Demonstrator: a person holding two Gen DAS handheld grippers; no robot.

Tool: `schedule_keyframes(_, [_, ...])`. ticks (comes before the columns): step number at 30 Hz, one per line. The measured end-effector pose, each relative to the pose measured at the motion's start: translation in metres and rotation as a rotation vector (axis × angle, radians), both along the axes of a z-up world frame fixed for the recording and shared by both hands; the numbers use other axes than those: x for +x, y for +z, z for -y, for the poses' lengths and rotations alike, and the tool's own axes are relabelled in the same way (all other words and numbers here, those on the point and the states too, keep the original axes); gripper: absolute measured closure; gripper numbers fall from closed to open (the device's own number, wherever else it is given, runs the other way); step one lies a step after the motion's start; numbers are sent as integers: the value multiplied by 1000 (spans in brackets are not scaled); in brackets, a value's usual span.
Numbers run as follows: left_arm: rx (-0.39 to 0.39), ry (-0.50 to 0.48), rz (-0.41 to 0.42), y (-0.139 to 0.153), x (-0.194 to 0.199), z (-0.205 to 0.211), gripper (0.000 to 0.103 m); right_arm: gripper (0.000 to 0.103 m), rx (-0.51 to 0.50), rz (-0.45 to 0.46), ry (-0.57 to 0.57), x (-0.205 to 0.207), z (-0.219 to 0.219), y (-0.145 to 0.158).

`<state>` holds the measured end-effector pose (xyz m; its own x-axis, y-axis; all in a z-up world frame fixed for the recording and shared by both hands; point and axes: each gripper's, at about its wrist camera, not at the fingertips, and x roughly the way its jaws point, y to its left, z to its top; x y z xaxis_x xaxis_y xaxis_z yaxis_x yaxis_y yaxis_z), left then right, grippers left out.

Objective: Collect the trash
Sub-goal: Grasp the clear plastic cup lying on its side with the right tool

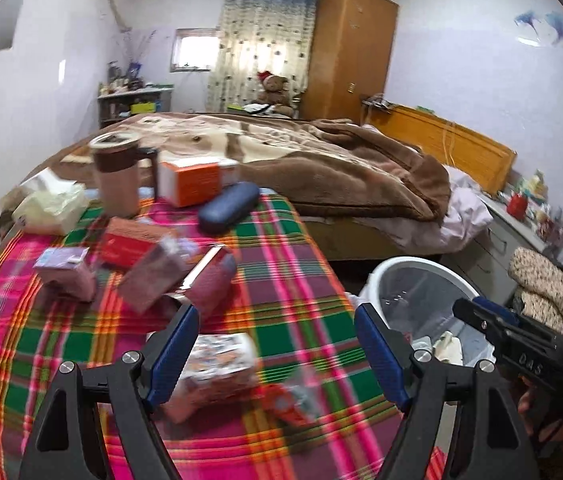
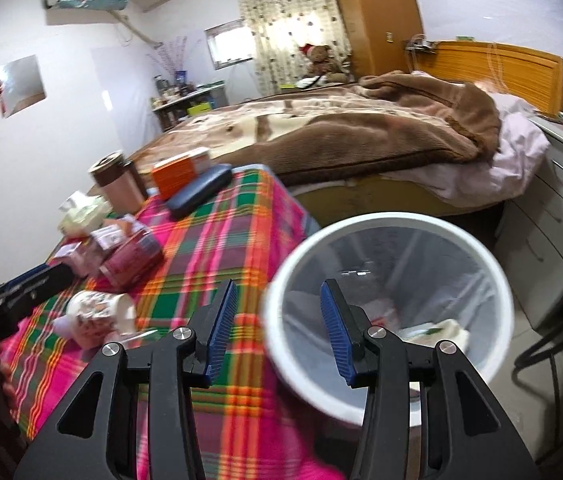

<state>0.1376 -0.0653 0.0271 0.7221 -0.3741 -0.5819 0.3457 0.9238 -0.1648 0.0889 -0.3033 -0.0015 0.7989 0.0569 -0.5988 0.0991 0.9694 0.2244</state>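
My left gripper [image 1: 275,316] hangs open over the plaid tablecloth [image 1: 301,280], with nothing between its blue pads. Under its left finger lies a printed paper cup [image 1: 217,364], with a red wrapper [image 1: 285,400] beside it. Pink packets [image 1: 153,276] and a red box [image 1: 129,240] lie further back. My right gripper [image 2: 279,292] is open and empty, above the left rim of the white bin [image 2: 385,220]. The bin has a clear liner and some crumpled trash [image 2: 441,328] at its bottom. In the right wrist view the paper cup [image 2: 97,312] lies on its side.
A brown mug [image 1: 115,176], an orange box [image 1: 193,180], a blue glasses case [image 1: 227,208] and a tissue pack [image 1: 49,208] stand at the table's far end. Behind is a bed with a brown blanket [image 1: 321,160]. Grey drawers [image 2: 553,232] stand right of the bin.
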Motion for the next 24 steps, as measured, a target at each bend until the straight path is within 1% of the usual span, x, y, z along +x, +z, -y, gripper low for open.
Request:
schedule_keyframes(3, [12, 58, 6, -1, 3, -25, 23, 57, -1, -1, 40, 3, -18, -2])
schedule_keyframes(6, [-2, 92, -5, -4, 7, -50, 23, 56, 11, -12, 78, 6, -33, -5])
schedule_keyframes(9, [0, 137, -7, -6, 9, -69, 23, 48, 16, -22, 109, 5, -49, -7])
schedule_keyframes(10, [-4, 148, -11, -7, 9, -76, 23, 48, 18, -25, 122, 6, -54, -8])
schedule_keyframes(14, [-8, 179, -17, -10, 11, -97, 23, 47, 36, -33, 171, 6, -71, -12])
schedule_keyframes(21, [-8, 225, -42, -20, 21, -127, 23, 33, 16, -83, 253, 15, -103, -27])
schedule_keyframes(24, [-9, 235, -59, -26, 29, -137, 22, 33, -8, -116, 263, 21, -112, -35])
